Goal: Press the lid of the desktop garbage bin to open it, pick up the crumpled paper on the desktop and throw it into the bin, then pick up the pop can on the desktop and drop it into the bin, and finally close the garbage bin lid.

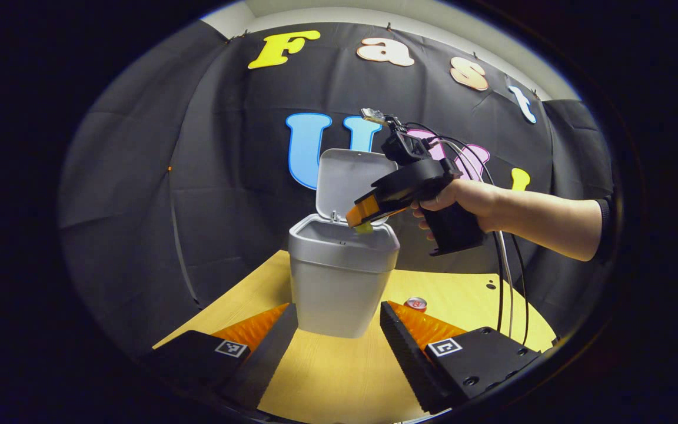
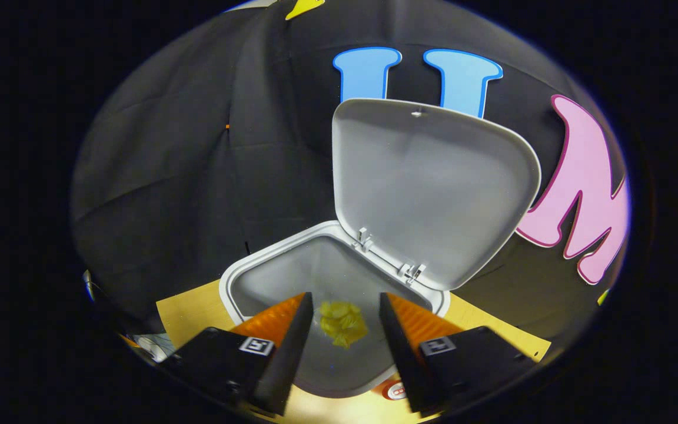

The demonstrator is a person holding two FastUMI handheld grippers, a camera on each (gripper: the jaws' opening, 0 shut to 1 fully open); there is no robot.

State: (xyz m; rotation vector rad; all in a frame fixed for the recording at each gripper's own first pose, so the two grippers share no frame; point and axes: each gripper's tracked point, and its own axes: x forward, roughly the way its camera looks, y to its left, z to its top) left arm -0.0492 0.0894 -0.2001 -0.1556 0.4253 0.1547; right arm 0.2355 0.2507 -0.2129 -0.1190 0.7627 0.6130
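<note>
Grey square desktop bin [image 1: 339, 282]: smooth plastic, satin sheen; its raised grey lid [image 2: 433, 188] the same, matt on the inner face. Yellow crumpled paper [image 2: 344, 323] inside the bin: rough, creased, dull. Pale wood-grain table [image 1: 339, 377] under the bin: smooth, light gloss. Small red-topped pop can [image 1: 415, 304] right of the bin: shiny metal. Black backdrop behind the bin: matt, wrinkled cloth.

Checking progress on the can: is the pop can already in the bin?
No: the pop can stands on the table beside the bin.
</note>
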